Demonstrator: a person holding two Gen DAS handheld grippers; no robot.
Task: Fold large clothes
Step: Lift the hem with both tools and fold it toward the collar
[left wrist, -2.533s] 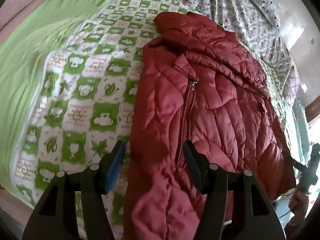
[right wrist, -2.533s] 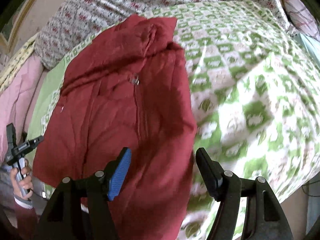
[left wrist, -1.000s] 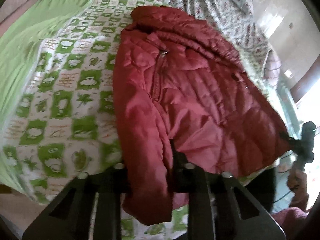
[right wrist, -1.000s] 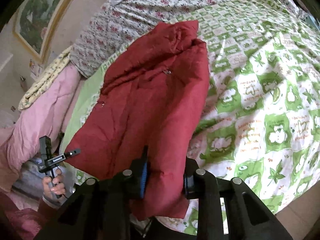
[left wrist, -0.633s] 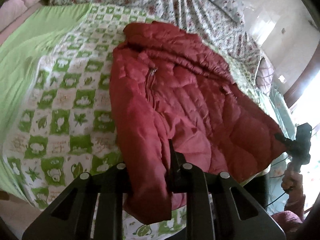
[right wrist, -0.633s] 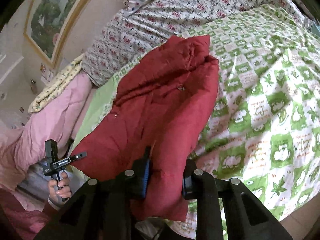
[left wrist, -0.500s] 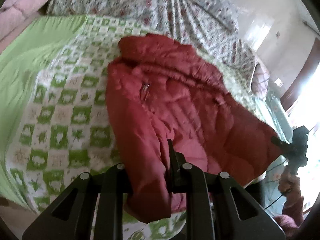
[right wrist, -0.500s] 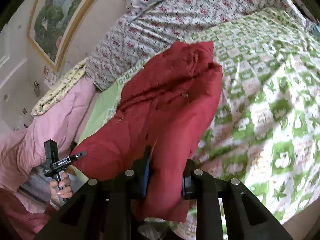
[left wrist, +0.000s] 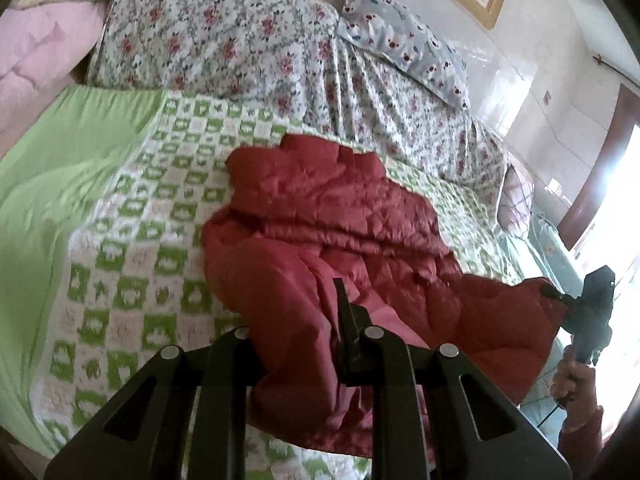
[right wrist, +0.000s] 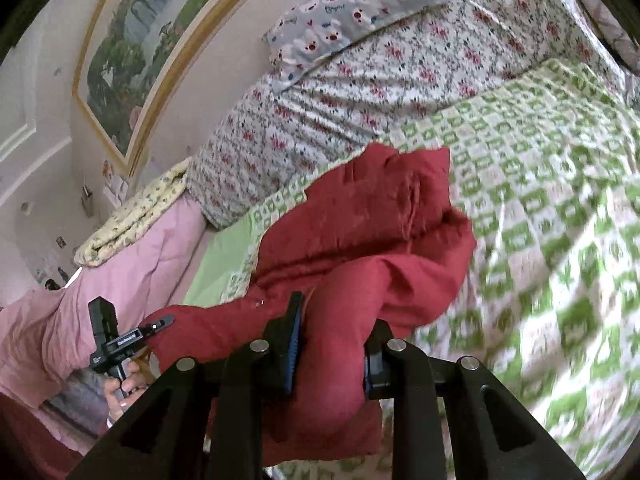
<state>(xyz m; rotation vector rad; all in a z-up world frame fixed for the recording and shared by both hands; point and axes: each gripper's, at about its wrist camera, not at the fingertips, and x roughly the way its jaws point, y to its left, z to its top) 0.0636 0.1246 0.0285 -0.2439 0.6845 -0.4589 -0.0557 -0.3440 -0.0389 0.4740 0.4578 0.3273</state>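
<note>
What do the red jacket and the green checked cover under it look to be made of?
Red jacket: likely padded synthetic shell, nylon or polyester; quilted stitching, puffy bulk and a slight sheen suggest it. Green checked cover: looks like matte woven cotton with a printed pattern; it lies flat, no shine. Neither fibre is certain.

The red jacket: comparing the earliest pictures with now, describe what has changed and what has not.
Both grippers, open at first, closed on the red jacket: left gripper and right gripper each pinch a hem corner. They raised the hem off the green checked quilt, bunching it toward the collar. The collar end stays on the quilt.
</note>
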